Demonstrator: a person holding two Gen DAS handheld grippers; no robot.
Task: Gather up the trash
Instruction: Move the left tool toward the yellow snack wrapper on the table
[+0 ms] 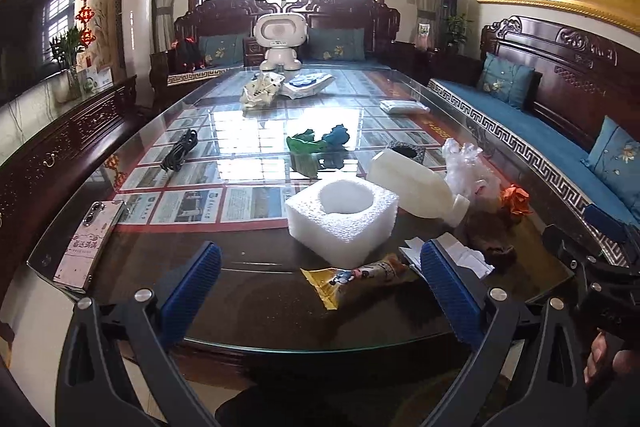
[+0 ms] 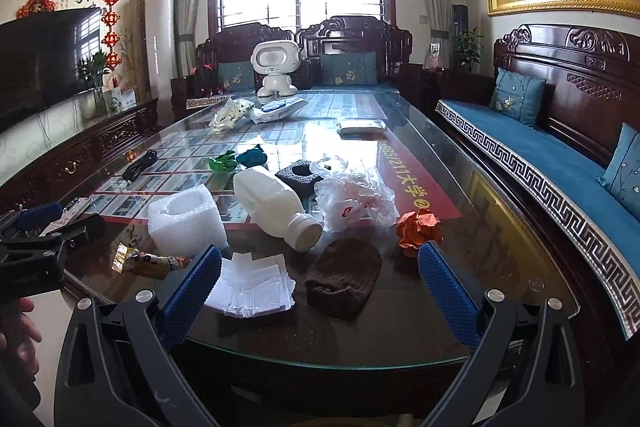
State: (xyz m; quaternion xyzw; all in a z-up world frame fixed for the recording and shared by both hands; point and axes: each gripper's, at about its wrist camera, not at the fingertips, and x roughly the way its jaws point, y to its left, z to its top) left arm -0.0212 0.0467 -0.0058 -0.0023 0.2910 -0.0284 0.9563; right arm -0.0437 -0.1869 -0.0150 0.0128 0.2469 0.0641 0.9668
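1. Left wrist view: the left claw [image 1: 320, 277] hangs over the near edge of the glass surface [image 1: 248, 291], fingers spread wide apart and holding nothing. A gold snack wrapper [image 1: 352, 277] lies flat on the glass between the fingertips.
2. Right wrist view: the right claw [image 2: 320, 277] is likewise spread apart and empty. Folded white paper [image 2: 252, 287] lies just beside its left finger; a brown knit hat [image 2: 344, 277] lies between the fingers.
3. Trash location: all items sit clustered at the near end of the surface. They include a white foam block [image 1: 342, 217] with a round hollow, a toppled white plastic bottle [image 2: 276, 207], a clear crumpled plastic bag [image 2: 354, 197] and a crumpled orange paper ball [image 2: 418, 233].
4. Recommended step, left claw: judged best target is the snack wrapper. Lower until both fingertips touch the glass, then close slowly; the film is thin and likely to slide on the glossy surface.
5. Recommended step, right claw: the white paper is a loose stack. Pinch near an edge to lift all sheets together.
6. Caution: a phone [image 1: 90, 241] lies at the left edge; it is presumably not trash.
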